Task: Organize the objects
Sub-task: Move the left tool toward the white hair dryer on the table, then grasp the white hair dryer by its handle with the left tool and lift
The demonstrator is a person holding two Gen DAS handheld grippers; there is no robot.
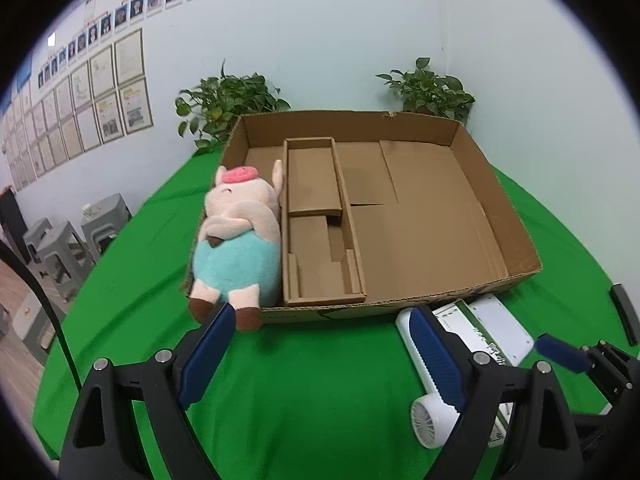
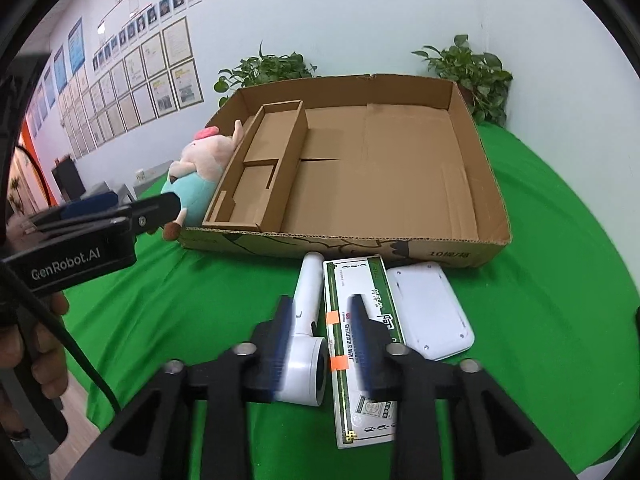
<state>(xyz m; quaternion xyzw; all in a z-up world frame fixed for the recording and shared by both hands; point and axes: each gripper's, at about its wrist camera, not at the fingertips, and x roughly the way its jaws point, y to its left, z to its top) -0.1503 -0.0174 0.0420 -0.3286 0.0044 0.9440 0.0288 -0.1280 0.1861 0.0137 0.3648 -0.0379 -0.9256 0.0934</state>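
Observation:
A plush pig [image 1: 236,240] lies in the left compartment of an open cardboard box [image 1: 516,216], its feet over the front wall; it also shows in the right wrist view [image 2: 200,168]. In front of the box [image 2: 488,184] lie a white handheld fan [image 2: 306,332], a green-and-white flat carton [image 2: 360,344] and a white flat device [image 2: 428,308]. My left gripper [image 1: 320,344] is open and empty, just in front of the pig's feet. My right gripper [image 2: 322,340] is open, low over the fan and the carton, one finger on each side of them.
A narrow cardboard insert [image 1: 320,220] divides the box beside the pig. Two potted plants [image 1: 228,104] [image 1: 432,88] stand behind the box. Green cloth [image 1: 300,400] covers the table. Grey stools [image 1: 68,240] stand on the left. The left gripper shows in the right wrist view [image 2: 120,216].

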